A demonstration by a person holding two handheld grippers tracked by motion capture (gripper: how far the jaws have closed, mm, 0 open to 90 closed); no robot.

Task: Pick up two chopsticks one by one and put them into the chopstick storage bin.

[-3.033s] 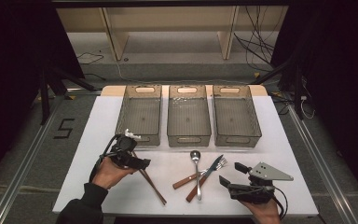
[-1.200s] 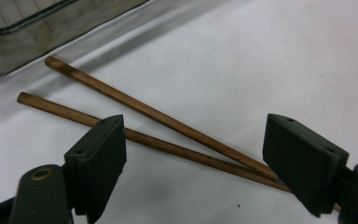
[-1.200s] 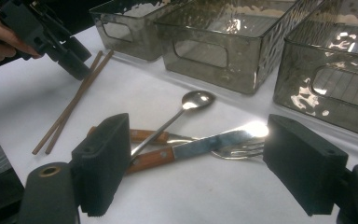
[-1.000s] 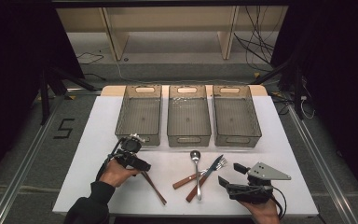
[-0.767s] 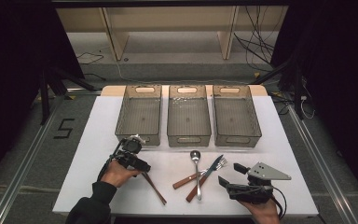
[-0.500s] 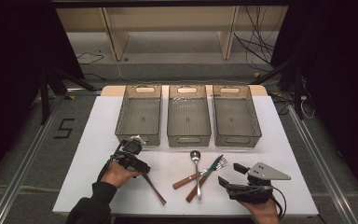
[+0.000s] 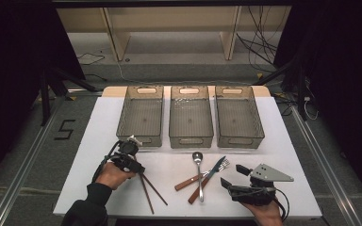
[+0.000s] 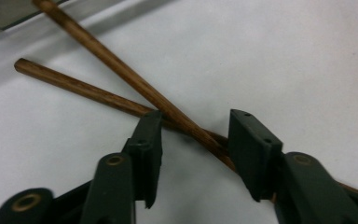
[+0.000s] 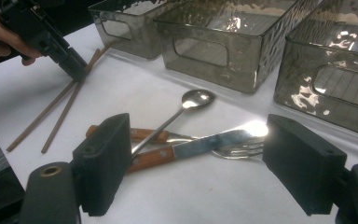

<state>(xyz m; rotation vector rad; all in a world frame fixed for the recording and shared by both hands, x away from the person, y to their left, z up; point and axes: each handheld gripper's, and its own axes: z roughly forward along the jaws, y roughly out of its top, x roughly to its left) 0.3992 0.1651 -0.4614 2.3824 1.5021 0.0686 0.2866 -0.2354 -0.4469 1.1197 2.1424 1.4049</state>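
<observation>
The left gripper has its jaws just closing around two crossed wooden chopsticks lying on the white counter; the pads are not yet pressing, and the sticks' far ends are cut off. The right gripper rests with jaws wide, empty. On the floor, a "5" is readable.

White table: three bins (far edge), chopsticks, spoon, knife, fork

Grainy matt wood chopsticks lie on the smooth matt white worktop; the spoon is glossy metal, and the bins are smoky translucent rippled plastic.
</observation>
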